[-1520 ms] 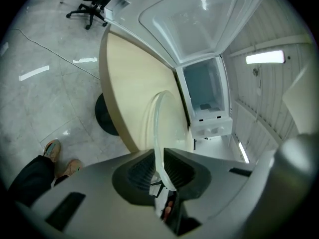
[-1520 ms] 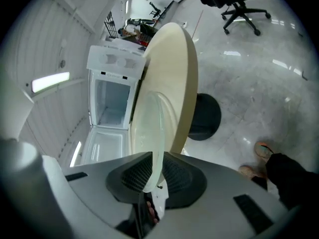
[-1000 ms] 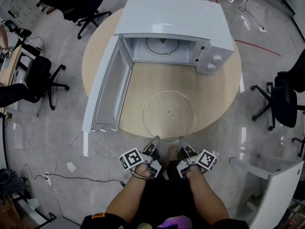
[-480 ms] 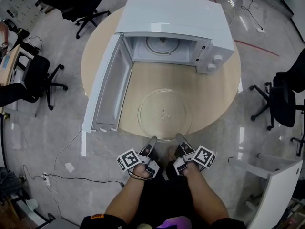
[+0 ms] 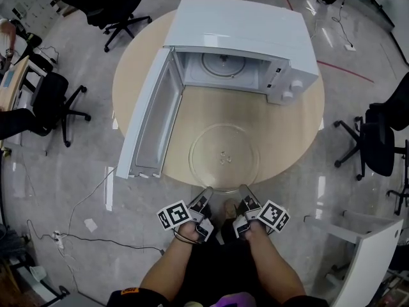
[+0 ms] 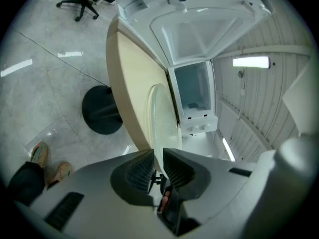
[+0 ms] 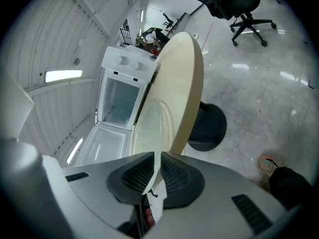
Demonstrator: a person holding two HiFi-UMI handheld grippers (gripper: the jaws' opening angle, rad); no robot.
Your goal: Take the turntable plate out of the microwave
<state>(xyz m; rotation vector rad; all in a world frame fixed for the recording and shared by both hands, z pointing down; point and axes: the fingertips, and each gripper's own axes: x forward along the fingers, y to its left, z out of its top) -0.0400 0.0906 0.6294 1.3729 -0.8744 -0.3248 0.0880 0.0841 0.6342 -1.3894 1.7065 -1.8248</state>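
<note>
The clear glass turntable plate [image 5: 223, 157] lies over the near half of the round wooden table [image 5: 291, 123], its near rim at the table's edge. My left gripper [image 5: 208, 191] is shut on that rim on the left, and my right gripper [image 5: 243, 190] is shut on it on the right. In the left gripper view the plate [image 6: 156, 118] runs edge-on between the ribbed pads [image 6: 138, 172] of the left gripper [image 6: 157, 171]. The right gripper view shows the plate's rim [image 7: 160, 128] pinched in the right gripper [image 7: 155, 172]. The white microwave [image 5: 246, 31] stands behind, its door [image 5: 150, 117] swung wide open to the left.
Black office chairs stand at the far left [image 5: 38, 110], upper left [image 5: 115, 8] and right [image 5: 377, 139]. A cable [image 5: 96, 238] trails on the floor at the left. A white cabinet [image 5: 367, 251] is at the lower right. The table's dark pedestal [image 6: 102, 108] is below.
The plate stays held by both grippers at the table's near edge. It shifted only slightly sideways, and the head view itself drifted a little.
</note>
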